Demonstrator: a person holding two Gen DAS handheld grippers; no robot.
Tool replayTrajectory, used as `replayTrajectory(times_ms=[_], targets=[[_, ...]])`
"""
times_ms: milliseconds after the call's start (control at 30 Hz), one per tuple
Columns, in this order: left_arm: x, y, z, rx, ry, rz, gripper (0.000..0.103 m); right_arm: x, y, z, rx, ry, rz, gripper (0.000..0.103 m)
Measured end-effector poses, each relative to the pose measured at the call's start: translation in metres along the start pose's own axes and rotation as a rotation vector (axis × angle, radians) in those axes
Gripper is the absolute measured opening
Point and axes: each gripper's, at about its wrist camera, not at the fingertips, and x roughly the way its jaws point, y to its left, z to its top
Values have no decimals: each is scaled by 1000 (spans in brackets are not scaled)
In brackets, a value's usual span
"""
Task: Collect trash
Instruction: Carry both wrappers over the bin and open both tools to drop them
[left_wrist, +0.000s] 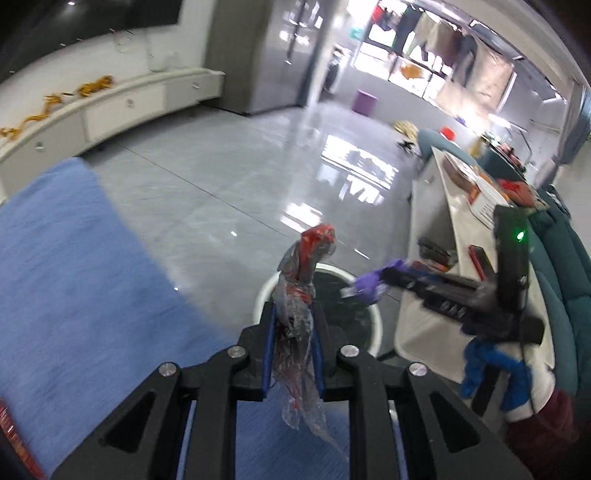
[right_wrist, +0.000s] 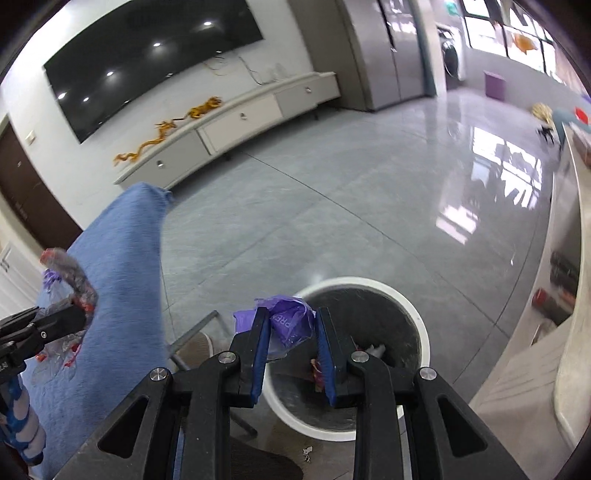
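My left gripper is shut on a crumpled clear-and-red plastic wrapper that sticks up past the fingertips and hangs down behind them. Just beyond it stands a round white trash bin with a dark liner. In the right wrist view my right gripper is shut on a purple plastic wrapper, held above the near left rim of the same trash bin, which has some litter inside. The right gripper shows over the bin in the left wrist view. The left gripper with its wrapper appears at far left.
A blue rug lies on the grey tiled floor left of the bin. A white low table with boxes stands right of the bin, a teal sofa behind it. A long white TV cabinet lines the far wall.
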Motion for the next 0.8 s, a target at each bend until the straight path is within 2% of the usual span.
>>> replayTrajectory(times_ms=[100, 167, 200, 233, 300, 400, 567, 800], targets=[[31, -17, 13, 19, 38, -34, 18, 10, -20, 1, 31, 13, -11, 25], [48, -24, 19, 19, 59, -47, 24, 15, -29, 0, 46, 21, -20, 28], [55, -26, 20, 11, 69, -60, 34, 17, -36, 0, 55, 22, -26, 33], [60, -26, 21, 3, 73, -69, 48, 18, -39, -1, 65, 22, -33, 36], [67, -27, 25, -8, 75, -73, 56, 20, -48, -1, 83, 21, -42, 40], [73, -31, 30, -7, 79, -73, 56, 19, -56, -3, 99, 22, -50, 40], [60, -29, 27, -12, 55, -42, 56, 11, -59, -5, 101, 15, -60, 40], [11, -9, 12, -30, -28, 44, 56, -7, -45, -5, 94, -18, -42, 40]])
